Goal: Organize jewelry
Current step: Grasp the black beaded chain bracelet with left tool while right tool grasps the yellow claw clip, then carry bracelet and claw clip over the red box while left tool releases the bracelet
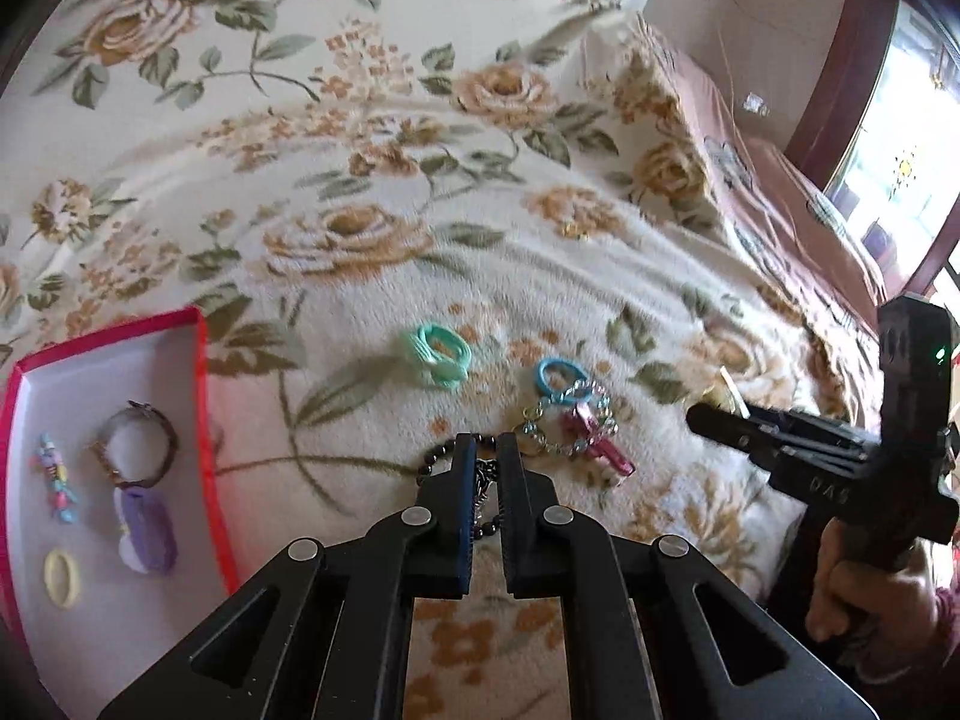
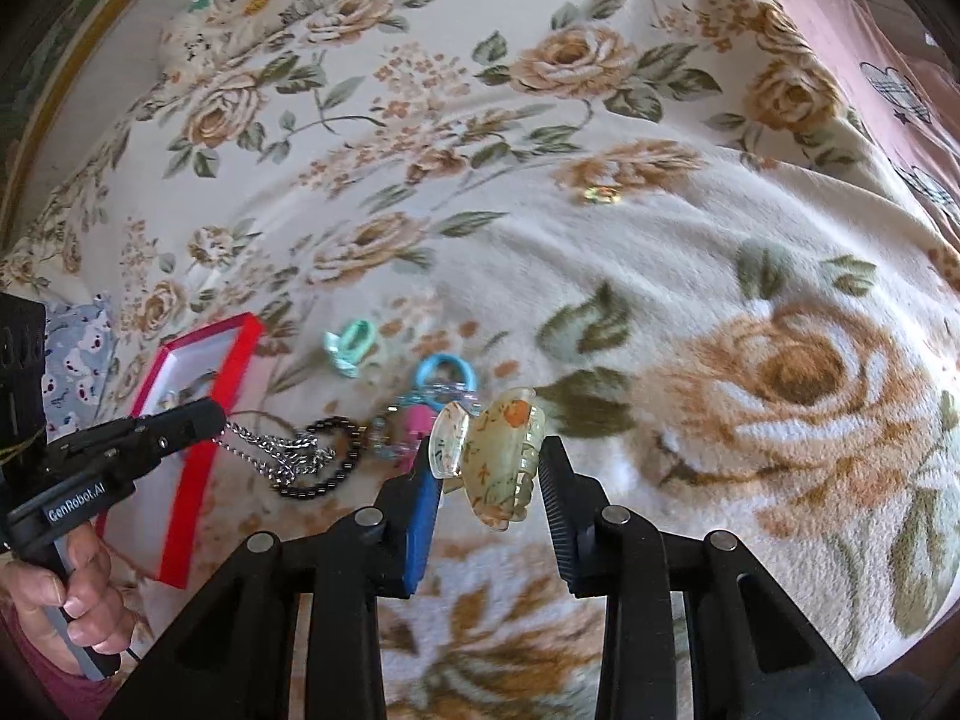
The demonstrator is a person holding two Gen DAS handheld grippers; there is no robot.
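My left gripper (image 1: 486,444) is shut on a silver chain (image 2: 270,450) that is tangled with a black bead bracelet (image 2: 336,450); both lie on the floral blanket. My right gripper (image 2: 489,462) is shut on a pale green hair claw clip (image 2: 498,456), held above the blanket. The red jewelry box (image 1: 201,396) at the left holds a brown bracelet (image 1: 141,444), a purple clip (image 1: 147,531), a yellow hair tie (image 1: 60,579) and a pastel bead piece (image 1: 57,483). A mint hair tie (image 1: 438,354), a blue hair tie (image 1: 558,378) and a pink clip with a crystal chain (image 1: 591,438) lie beyond my left fingers.
A small shiny ring-like item (image 2: 600,195) lies farther back on the blanket. The pink bedsheet (image 1: 780,210) and a window (image 1: 900,138) are to the right. The box also shows in the right wrist view (image 2: 198,420), left of the chain.
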